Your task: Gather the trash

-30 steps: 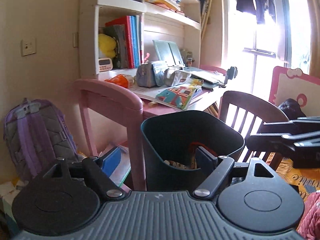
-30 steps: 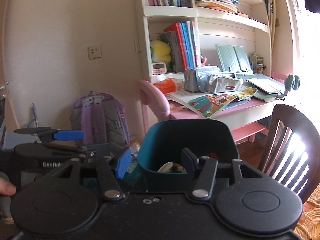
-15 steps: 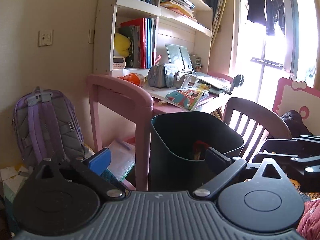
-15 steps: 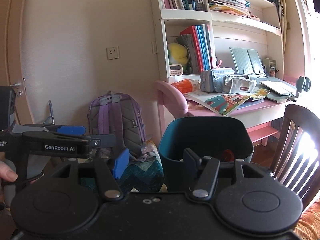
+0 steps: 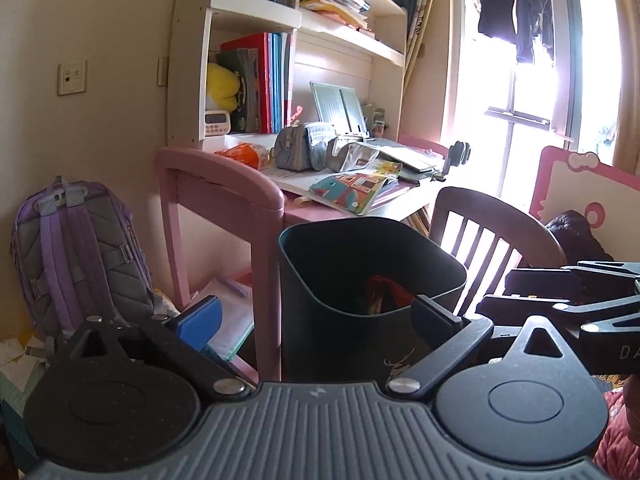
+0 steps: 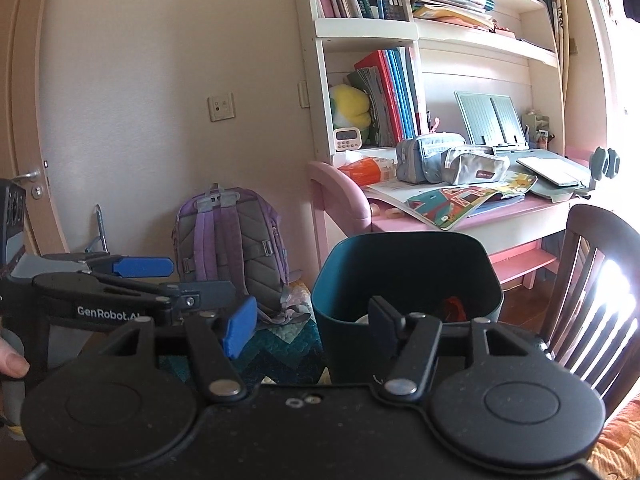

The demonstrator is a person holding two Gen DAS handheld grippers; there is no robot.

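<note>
A dark teal bin (image 5: 320, 280) (image 6: 400, 248) stands on the floor by the pink desk. Red trash (image 5: 384, 284) (image 6: 452, 306) and a pale scrap (image 6: 362, 320) lie inside it. My left gripper (image 5: 316, 320) is open wide just short of the bin, with nothing between its fingers. It also shows at the left of the right wrist view as the left gripper (image 6: 176, 280). My right gripper (image 6: 312, 322) is open beside it with nothing gripped, the bin's near rim behind its fingers. From the left wrist view, the right gripper (image 5: 560, 292) is at the right edge.
A pink desk (image 5: 224, 184) carries an orange packet (image 6: 364, 170), pencil cases (image 6: 432, 160) and open books. A purple backpack (image 6: 232, 248) leans on the wall to the left. A dark wooden chair (image 6: 592, 280) stands right of the bin. A hand (image 6: 12, 360) holds the left gripper.
The left gripper's jaws have spread wider. Both views have drawn back a little from the bin, which now sits further right in the right wrist view.
</note>
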